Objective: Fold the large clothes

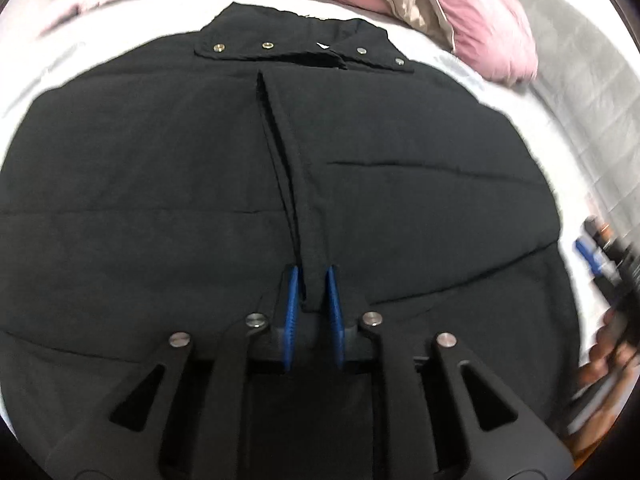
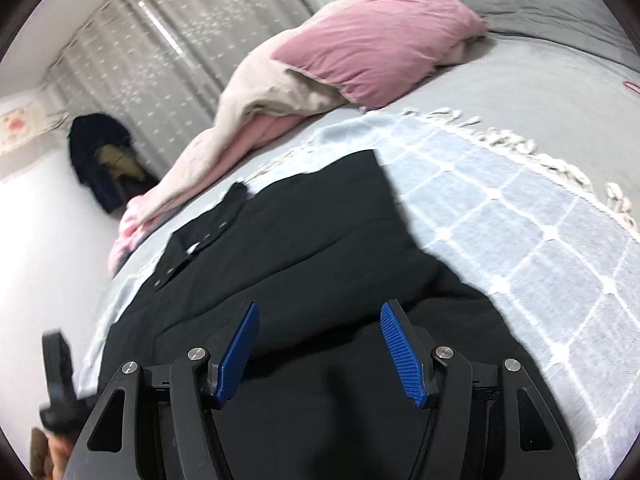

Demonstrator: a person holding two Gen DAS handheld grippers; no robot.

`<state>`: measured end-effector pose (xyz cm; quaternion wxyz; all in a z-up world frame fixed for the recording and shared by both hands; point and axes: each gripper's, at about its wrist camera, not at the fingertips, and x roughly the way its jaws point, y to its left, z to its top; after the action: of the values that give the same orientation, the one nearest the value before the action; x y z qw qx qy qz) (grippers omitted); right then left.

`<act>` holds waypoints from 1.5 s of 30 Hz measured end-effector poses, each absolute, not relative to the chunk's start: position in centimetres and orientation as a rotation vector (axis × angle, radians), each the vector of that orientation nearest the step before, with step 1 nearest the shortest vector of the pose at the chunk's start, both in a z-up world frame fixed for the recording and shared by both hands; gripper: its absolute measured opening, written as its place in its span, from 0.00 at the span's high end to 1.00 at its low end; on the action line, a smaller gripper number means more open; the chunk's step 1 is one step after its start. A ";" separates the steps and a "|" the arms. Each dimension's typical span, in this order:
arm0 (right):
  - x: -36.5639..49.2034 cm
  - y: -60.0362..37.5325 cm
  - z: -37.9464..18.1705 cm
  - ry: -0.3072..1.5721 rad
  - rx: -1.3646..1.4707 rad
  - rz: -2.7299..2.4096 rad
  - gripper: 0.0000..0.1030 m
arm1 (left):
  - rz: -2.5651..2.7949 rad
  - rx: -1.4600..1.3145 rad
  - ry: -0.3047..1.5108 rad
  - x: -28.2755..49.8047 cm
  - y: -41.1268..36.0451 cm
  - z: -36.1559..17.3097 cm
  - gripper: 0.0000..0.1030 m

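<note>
A large black padded jacket [image 1: 168, 184] lies flat on the bed, collar with metal snaps [image 1: 304, 50] at the far end. My left gripper [image 1: 313, 276] is shut on the jacket's front placket strip [image 1: 298, 184] near its lower end. In the right wrist view the same jacket [image 2: 304, 240] spreads over a light blue checked blanket [image 2: 520, 232]. My right gripper [image 2: 318, 320] is open and empty, just above the jacket's right side. The right gripper also shows blurred at the right edge of the left wrist view [image 1: 600, 264].
A pink pillow [image 2: 384, 48] and pink and beige bedding [image 2: 248, 112] lie beyond the collar. A grey cover [image 2: 540, 72] lies further back. A dark garment [image 2: 104, 156] hangs by the wall and curtain on the left.
</note>
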<state>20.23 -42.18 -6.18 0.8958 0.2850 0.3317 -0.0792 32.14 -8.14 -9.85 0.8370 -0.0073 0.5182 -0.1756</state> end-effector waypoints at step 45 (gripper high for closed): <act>-5.3 -46.1 -10.3 1.091 0.694 -0.007 0.21 | -0.436 -0.360 1.396 5.5 17.0 -11.3 0.06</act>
<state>-5.27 -46.13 -10.29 0.7983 0.3232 0.5082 -0.0034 5.54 17.00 -11.35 0.7295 -0.1634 0.6340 -0.1981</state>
